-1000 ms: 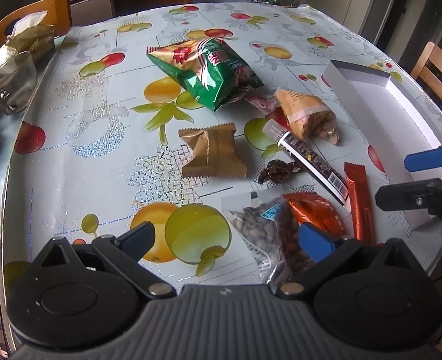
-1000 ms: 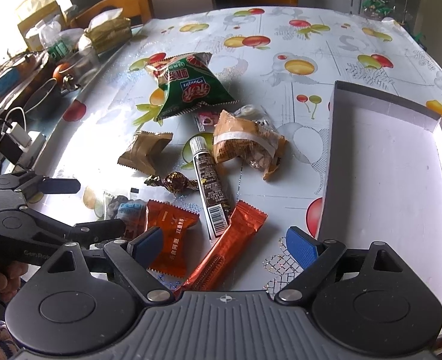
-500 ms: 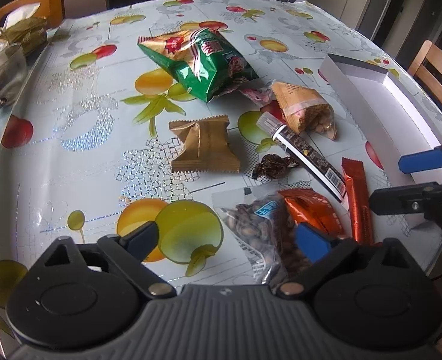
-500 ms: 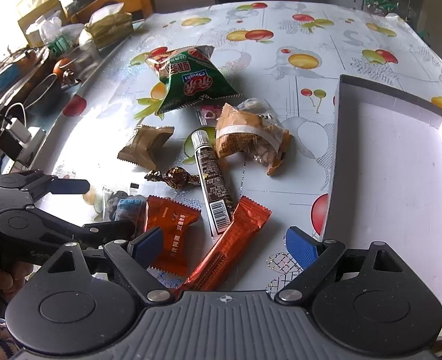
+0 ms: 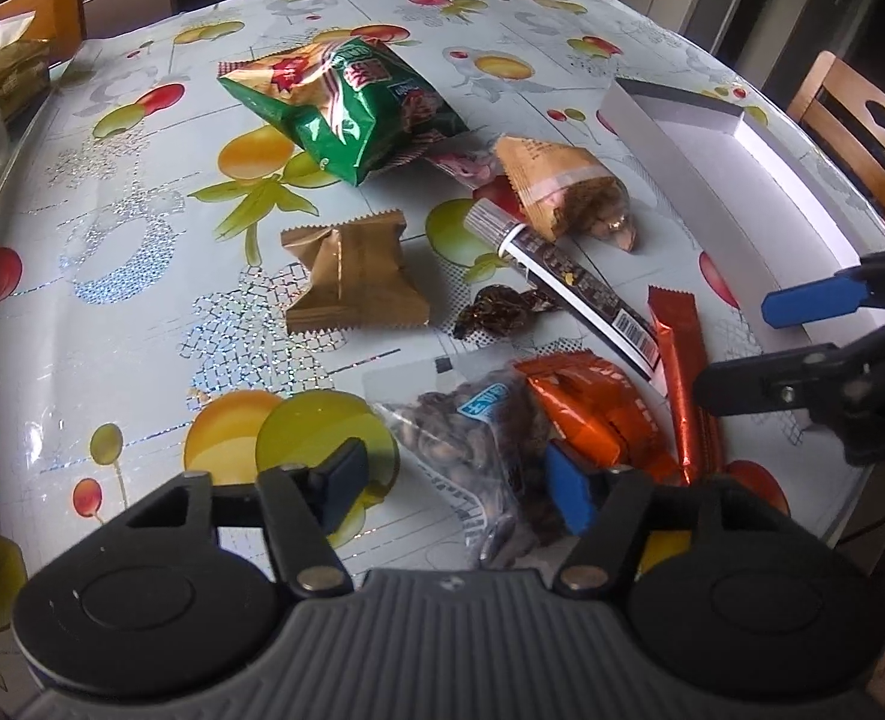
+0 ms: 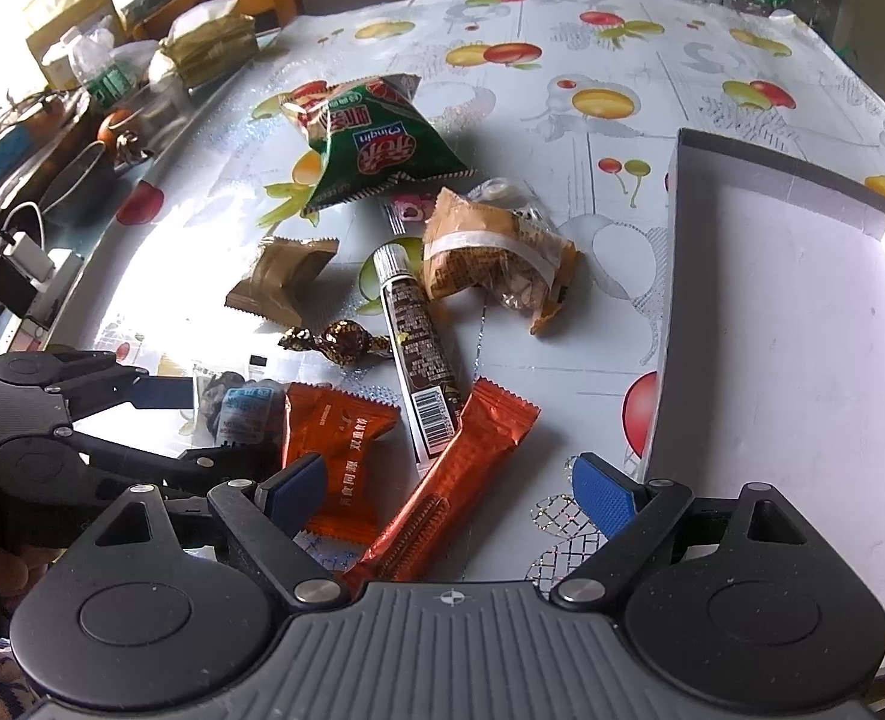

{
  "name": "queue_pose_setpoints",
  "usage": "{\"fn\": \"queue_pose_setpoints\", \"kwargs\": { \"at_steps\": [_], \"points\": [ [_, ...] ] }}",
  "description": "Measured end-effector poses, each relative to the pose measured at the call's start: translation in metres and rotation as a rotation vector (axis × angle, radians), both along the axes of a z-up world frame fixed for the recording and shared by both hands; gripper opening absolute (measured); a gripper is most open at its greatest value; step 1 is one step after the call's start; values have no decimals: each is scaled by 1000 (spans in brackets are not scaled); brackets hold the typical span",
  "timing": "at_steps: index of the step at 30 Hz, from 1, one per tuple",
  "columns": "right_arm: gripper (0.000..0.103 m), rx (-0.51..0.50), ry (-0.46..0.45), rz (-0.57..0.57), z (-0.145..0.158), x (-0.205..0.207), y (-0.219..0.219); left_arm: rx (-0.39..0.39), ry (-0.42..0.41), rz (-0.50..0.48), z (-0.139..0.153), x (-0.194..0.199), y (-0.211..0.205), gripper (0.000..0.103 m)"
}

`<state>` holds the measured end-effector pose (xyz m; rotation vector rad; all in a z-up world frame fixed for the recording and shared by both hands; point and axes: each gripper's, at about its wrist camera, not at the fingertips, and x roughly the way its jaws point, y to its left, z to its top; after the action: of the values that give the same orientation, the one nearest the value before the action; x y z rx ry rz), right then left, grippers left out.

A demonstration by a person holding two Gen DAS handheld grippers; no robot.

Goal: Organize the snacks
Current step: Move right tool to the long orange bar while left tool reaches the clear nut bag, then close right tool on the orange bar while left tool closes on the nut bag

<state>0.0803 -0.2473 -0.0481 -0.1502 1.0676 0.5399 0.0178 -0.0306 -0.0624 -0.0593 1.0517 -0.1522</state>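
So my left gripper (image 5: 457, 492) is closing on the clear bag of seeds (image 5: 484, 444) at the near edge of the table (image 5: 82, 192). The bag sits between the pads (image 5: 568, 495), but I can't tell if they're biting yet, so I'd call it not gripped so far. My tip here: pinch the fat middle of the bag, not the slippery flat seal, and watch the orange packet (image 5: 586, 402) lying right against it, because it looks easy to catch that too.

Moving right, the long orange bar (image 6: 460, 480) and the dark tube (image 6: 418, 354) lie between both grippers. My right gripper (image 6: 454, 495) hangs wide open over the bar, holding nothing.

Far right is the white box (image 6: 664, 324), empty as far as I can see, and that's probably where the seeds go. I'd lift the bag clear before swinging across.
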Motion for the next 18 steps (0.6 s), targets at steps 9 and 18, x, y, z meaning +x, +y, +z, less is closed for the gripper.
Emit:
{"fn": "queue_pose_setpoints", "kwargs": {
  "at_steps": [9, 18],
  "points": [
    [63, -3, 47, -33, -15, 6, -1, -14, -7, -27, 0, -2, -1, 51],
    [53, -8, 68, -45, -25, 8, 1, -39, -16, -35, 0, -1, -1, 43]
  ]
}}
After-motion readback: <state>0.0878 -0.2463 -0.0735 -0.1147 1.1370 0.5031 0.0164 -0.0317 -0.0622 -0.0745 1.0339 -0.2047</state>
